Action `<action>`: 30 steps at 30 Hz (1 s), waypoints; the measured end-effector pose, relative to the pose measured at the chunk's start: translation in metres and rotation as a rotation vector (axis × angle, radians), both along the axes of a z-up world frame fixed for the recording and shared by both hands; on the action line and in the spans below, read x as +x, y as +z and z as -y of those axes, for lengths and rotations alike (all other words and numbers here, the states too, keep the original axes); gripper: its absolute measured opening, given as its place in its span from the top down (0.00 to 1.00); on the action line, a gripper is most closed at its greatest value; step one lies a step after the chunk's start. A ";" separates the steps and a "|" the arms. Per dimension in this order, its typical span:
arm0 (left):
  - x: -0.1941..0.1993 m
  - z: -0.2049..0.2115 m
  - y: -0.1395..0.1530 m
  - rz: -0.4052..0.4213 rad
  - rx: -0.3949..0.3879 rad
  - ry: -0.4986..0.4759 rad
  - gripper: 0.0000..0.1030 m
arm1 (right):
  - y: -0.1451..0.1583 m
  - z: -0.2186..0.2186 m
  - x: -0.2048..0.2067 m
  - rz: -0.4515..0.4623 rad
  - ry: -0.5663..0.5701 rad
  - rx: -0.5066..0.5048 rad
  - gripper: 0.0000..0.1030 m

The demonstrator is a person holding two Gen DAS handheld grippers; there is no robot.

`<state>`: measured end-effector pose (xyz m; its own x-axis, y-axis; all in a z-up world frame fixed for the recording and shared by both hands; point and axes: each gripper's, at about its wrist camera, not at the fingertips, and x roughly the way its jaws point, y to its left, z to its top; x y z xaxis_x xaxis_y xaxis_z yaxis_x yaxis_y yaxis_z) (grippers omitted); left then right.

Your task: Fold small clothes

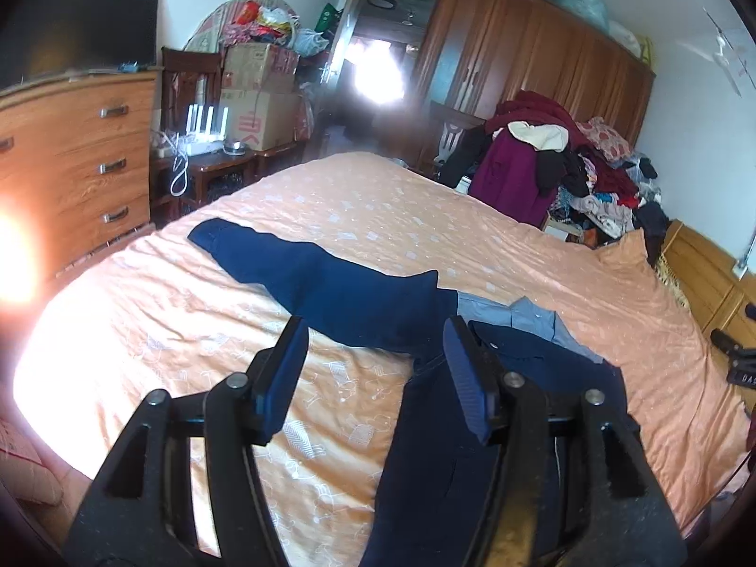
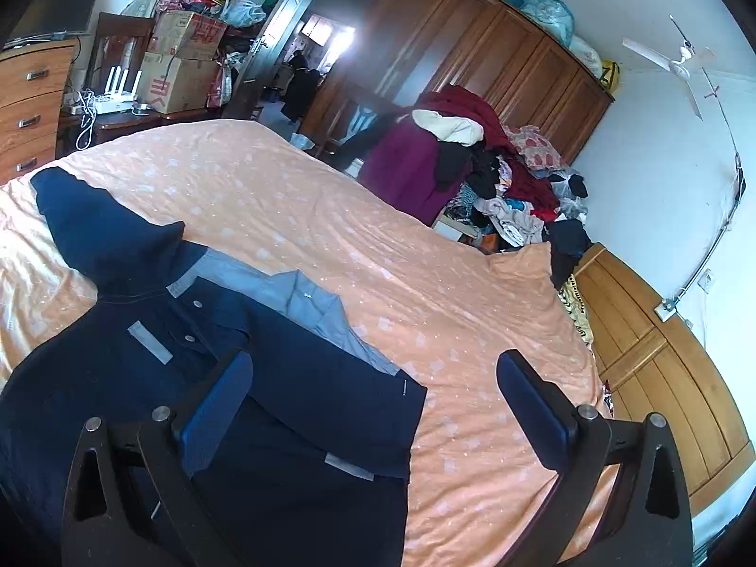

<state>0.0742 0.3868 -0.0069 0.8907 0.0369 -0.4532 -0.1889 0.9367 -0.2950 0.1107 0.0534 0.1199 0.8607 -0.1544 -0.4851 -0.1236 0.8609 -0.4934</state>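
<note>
A dark navy shirt (image 2: 141,345) with a light blue collar (image 2: 307,304) lies flat on the orange bedsheet (image 2: 449,307). One sleeve (image 1: 330,283) stretches out to the far left; the other is folded across the body (image 2: 330,406). My left gripper (image 1: 373,354) is open, hovering above the shirt's left shoulder, empty. My right gripper (image 2: 373,378) is open above the shirt's right edge, empty. The shirt also shows in the left wrist view (image 1: 543,368).
A wooden chest of drawers (image 1: 80,165) stands left of the bed. A heap of clothes (image 2: 496,175) is piled at the far right corner. A wooden wardrobe (image 2: 496,61) and cardboard boxes (image 2: 184,66) stand behind. A wooden headboard (image 2: 661,378) is at right.
</note>
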 end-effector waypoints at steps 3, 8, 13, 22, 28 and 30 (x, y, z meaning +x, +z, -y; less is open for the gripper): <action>0.007 -0.026 -0.011 0.002 -0.096 0.009 0.31 | -0.006 0.001 -0.001 -0.015 0.022 0.024 0.00; 0.036 -0.103 -0.042 -0.025 -0.263 0.095 0.31 | -0.032 0.004 0.001 -0.056 0.083 0.051 0.00; 0.103 -0.178 -0.072 -0.065 -0.365 0.144 0.32 | -0.061 -0.005 0.022 -0.117 0.116 0.092 0.00; 0.227 -0.250 -0.145 -0.243 -0.422 0.279 0.46 | -0.110 -0.040 0.082 -0.191 0.153 0.152 0.00; 0.239 -0.241 -0.135 -0.214 -0.317 0.301 0.87 | -0.123 -0.037 0.112 -0.214 0.148 0.254 0.12; 0.239 -0.227 -0.116 -0.154 -0.310 0.251 0.89 | -0.123 -0.022 0.120 -0.247 0.166 0.414 0.13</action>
